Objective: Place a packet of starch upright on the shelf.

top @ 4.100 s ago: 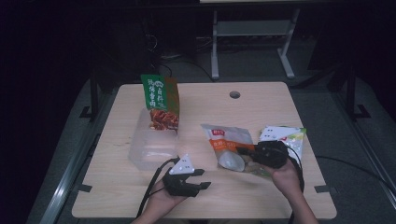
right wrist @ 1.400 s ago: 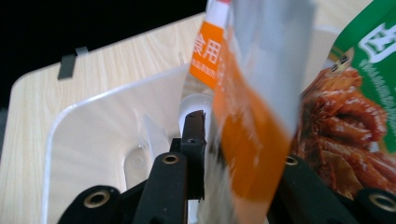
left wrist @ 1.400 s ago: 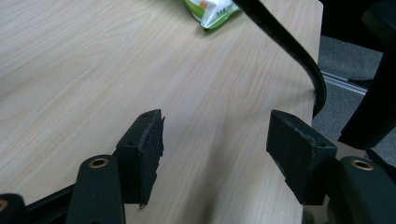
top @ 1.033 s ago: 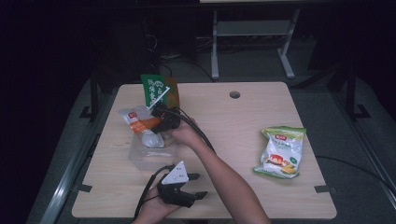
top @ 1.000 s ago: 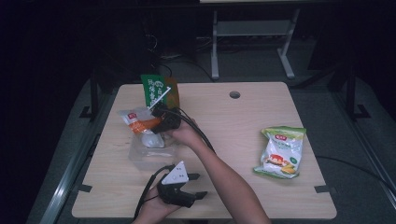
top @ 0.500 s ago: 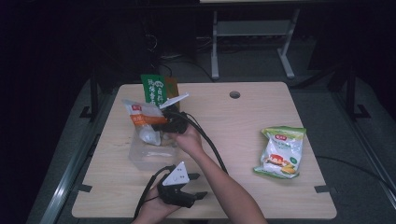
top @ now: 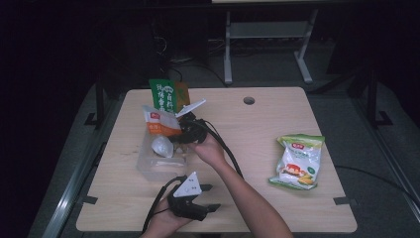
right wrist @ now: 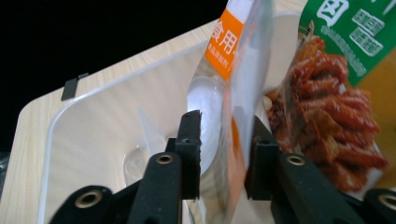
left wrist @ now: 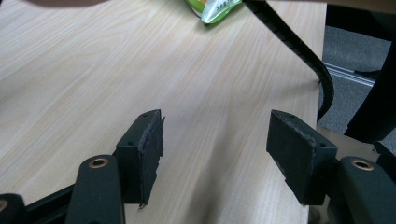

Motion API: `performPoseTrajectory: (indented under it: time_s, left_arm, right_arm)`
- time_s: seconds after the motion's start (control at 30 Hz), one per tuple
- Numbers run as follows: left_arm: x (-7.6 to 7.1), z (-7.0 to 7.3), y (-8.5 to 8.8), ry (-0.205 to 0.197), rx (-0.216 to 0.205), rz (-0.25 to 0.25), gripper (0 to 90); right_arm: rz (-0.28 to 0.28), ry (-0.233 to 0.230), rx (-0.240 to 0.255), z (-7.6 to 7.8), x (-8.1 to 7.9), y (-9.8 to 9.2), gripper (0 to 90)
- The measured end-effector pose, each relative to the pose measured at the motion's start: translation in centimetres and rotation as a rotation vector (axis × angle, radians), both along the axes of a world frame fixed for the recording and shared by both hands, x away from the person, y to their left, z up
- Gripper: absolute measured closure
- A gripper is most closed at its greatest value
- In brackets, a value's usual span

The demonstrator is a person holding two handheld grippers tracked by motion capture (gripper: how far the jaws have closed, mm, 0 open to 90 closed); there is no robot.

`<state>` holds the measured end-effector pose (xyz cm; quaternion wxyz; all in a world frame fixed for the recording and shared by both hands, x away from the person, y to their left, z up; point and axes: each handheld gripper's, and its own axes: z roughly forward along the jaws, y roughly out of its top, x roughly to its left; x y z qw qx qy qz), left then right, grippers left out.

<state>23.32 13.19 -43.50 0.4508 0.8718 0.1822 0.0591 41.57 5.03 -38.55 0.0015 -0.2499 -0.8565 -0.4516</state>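
So from the high view my right gripper (top: 184,133) is out over the clear tub (top: 148,171) at the left of the table (top: 257,129), with the orange-and-clear pouch (top: 159,130) hanging at its tip above the tub. You can't really see the jaws from up there. My right gripper view is where it gets clear: the pouch (right wrist: 233,107) stands upright on edge between the two pads. The jaws have just been opening a bit, and there's a sliver of gap at the left pad, so I'd call them loosened around the pouch rather than pinching it. That same view shows the tub wall (right wrist: 93,135) curving underneath and the green snack bag (right wrist: 345,84) just behind the pouch, close enough that I can't tell if they touch.

The pouch itself: orange label up top with white print, see-through lower half, something white and lumpy inside.

My left gripper (top: 198,198) sits at the near edge of the table, and its own view shows the jaws wide apart with only bare wood between them. It also catches a corner of the green-and-white bag (left wrist: 212,8), which from above lies well off at the right (top: 297,161)
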Motion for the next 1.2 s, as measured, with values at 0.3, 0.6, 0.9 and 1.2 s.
performPoseTrajectory:
  time_s: [0.3,0.6,0.9,1.2]
  left_arm:
    - [0.1,-0.2,-0.1,0.005,0.003,0.001,36.2]
    - [0.2,-0.3,-0.1,0.008,0.007,0.002,35.7]
    - [0.4,-0.3,0.1,0.020,0.001,0.022,34.2]
    - [0.6,-0.4,-0.1,0.026,0.007,0.025,32.0]
  right_arm:
    - [0.005,-0.001,-0.025,-0.5,-0.3,-0.7,89.4]
    - [0.030,0.015,-0.003,0.2,-0.2,-1.6,68.1]
    - [0.033,0.015,0.016,1.4,-0.7,-4.3,55.8]
    - [0.015,-0.001,0.009,2.0,-1.5,-8.0,44.8]
